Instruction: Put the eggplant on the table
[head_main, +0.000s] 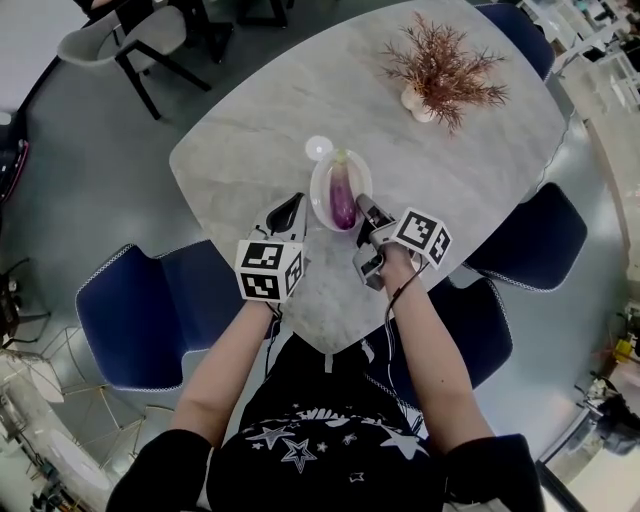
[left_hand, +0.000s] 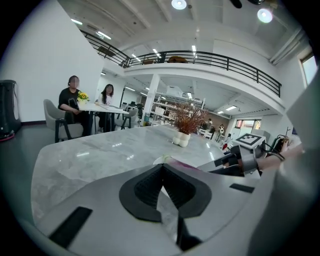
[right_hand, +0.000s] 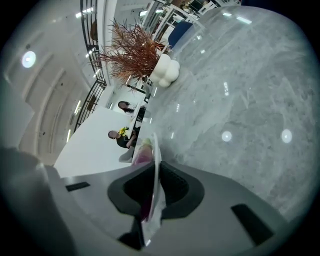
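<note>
A purple eggplant (head_main: 343, 200) with a green stem lies in a white oval plate (head_main: 322, 205) on the marble table (head_main: 250, 130). My right gripper (head_main: 366, 212) is at the plate's near right edge and is shut on its rim; in the right gripper view the plate's rim (right_hand: 156, 165) runs edge-on between the jaws, with the eggplant (right_hand: 142, 156) beside it. My left gripper (head_main: 293, 207) hovers just left of the plate with its jaws together and nothing in them. The left gripper view shows the plate (left_hand: 164, 160) right past the jaw tips (left_hand: 161, 172).
A small white round dish (head_main: 319, 148) stands just behind the plate. A dried reddish plant in a white vase (head_main: 422, 100) is at the far right of the table. Blue chairs (head_main: 150, 310) flank me, and two people sit at a distant table (left_hand: 92, 106).
</note>
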